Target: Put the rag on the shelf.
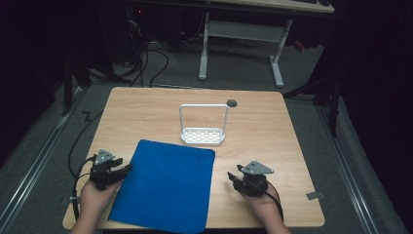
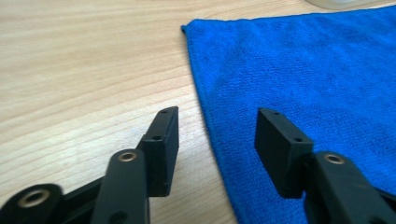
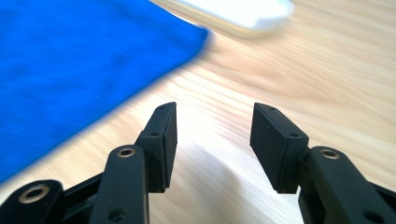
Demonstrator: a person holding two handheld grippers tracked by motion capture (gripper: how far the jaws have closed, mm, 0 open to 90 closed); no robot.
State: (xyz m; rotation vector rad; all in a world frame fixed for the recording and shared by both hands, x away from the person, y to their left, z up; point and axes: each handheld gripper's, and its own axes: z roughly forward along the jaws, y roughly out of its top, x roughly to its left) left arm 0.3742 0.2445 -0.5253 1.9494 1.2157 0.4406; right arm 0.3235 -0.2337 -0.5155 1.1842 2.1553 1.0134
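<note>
Blue nubby rectangular cloth [image 1: 165, 185] flat on pale woodgrain table [image 1: 272, 131]; left gripper [image 2: 217, 142], right gripper [image 3: 212, 140] jaws apart

Item count on the table [image 1: 146, 105]:
- Cloth [image 1: 165, 185]: one, blue.
- Rack [image 1: 203, 134]: one, white, with one tall loop handle.
- Hole [image 1: 232, 103]: one, dark, round, in the tabletop.
- Grippers: two, the left gripper [image 1: 127, 168] and the right gripper [image 1: 231, 176], each with two black jaws.

A cloth [image 1: 165, 185] lies before a rack [image 1: 203, 126] on the table [image 1: 272, 146].
</note>
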